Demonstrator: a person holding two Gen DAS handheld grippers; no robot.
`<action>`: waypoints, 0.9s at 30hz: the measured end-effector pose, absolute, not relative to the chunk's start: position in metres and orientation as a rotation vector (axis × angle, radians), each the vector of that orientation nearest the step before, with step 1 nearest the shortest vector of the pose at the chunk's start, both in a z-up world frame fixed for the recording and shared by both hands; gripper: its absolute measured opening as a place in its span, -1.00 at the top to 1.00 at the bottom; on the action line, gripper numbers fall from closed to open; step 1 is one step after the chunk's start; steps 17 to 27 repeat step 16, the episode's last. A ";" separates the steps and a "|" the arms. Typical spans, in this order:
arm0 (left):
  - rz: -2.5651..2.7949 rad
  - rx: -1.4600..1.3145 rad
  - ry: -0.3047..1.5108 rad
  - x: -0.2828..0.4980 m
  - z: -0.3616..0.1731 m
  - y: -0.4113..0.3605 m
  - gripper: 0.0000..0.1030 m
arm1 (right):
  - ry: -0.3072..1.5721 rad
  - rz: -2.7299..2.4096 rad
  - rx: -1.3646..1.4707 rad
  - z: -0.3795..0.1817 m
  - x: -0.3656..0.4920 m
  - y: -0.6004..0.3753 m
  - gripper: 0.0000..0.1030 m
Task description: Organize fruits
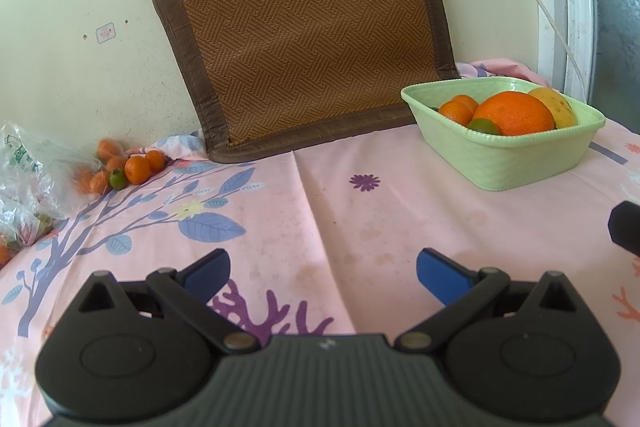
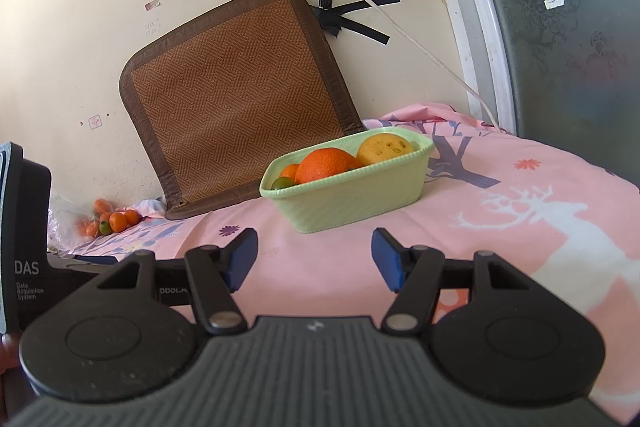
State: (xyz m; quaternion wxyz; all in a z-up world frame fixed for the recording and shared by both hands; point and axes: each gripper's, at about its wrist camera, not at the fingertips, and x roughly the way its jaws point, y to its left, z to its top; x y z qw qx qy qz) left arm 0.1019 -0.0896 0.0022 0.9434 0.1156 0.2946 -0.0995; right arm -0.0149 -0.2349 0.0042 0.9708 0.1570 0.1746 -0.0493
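Pink floral sheet (image 1: 360,227): green basket (image 1: 500,163), loose kumquats (image 1: 128,167), bag (image 1: 24,167).

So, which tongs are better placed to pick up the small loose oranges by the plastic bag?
Probably left: the left tongs are open and sit nearer the small loose oranges.

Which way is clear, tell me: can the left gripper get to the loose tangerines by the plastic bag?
Probably yes. The left gripper is open and empty, and only bare bedsheet lies between it and the tangerines beside the bag.
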 end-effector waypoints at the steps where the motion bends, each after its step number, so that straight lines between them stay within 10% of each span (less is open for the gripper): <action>1: -0.203 0.236 0.601 0.102 0.002 -0.089 -1.00 | 0.353 -0.100 0.317 0.004 -0.015 -0.235 -0.27; 27: -0.238 0.196 0.594 0.102 0.004 -0.084 -1.00 | 0.354 -0.100 0.313 0.005 -0.015 -0.236 -0.27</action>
